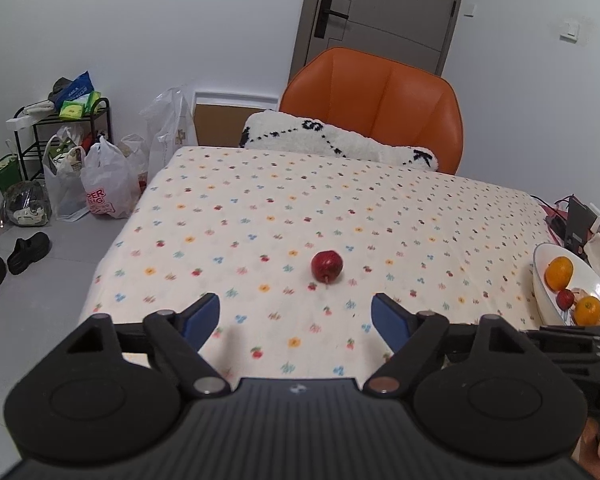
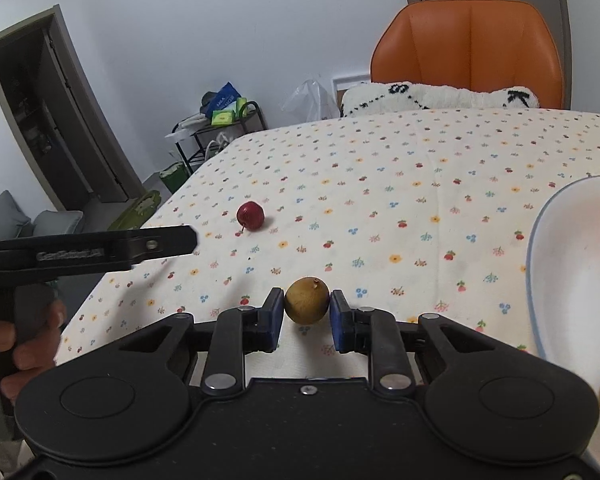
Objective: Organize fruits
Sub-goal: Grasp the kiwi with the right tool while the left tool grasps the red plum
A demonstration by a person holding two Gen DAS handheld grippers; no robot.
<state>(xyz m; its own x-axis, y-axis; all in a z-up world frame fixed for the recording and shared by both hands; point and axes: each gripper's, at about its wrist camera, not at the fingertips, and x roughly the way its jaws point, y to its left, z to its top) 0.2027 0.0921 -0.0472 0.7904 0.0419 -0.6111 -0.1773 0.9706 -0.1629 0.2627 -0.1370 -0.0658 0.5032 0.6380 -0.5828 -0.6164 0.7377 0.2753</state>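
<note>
A small red fruit with a stem (image 1: 327, 266) lies alone on the flower-print tablecloth, ahead of my left gripper (image 1: 296, 320), which stands open with nothing between its blue pads. The right wrist view shows the same red fruit (image 2: 251, 216) at mid-left, past the left gripper (image 2: 180, 240) seen from the side. My right gripper (image 2: 306, 310) is shut on a round brown-green fruit (image 2: 307, 300), held just above the cloth. A white plate (image 1: 542, 280) at the right carries two oranges (image 1: 559, 273) and a small red fruit (image 1: 565, 298). That white plate (image 2: 556, 280) fills the right edge.
An orange chair (image 1: 374, 108) with a white fluffy cushion (image 1: 340, 140) stands at the table's far side. Plastic bags (image 1: 104, 184), a black rack (image 1: 40, 132) and shoes (image 1: 28, 252) sit on the floor to the left. Dark gadgets and cables (image 1: 576, 224) lie behind the plate.
</note>
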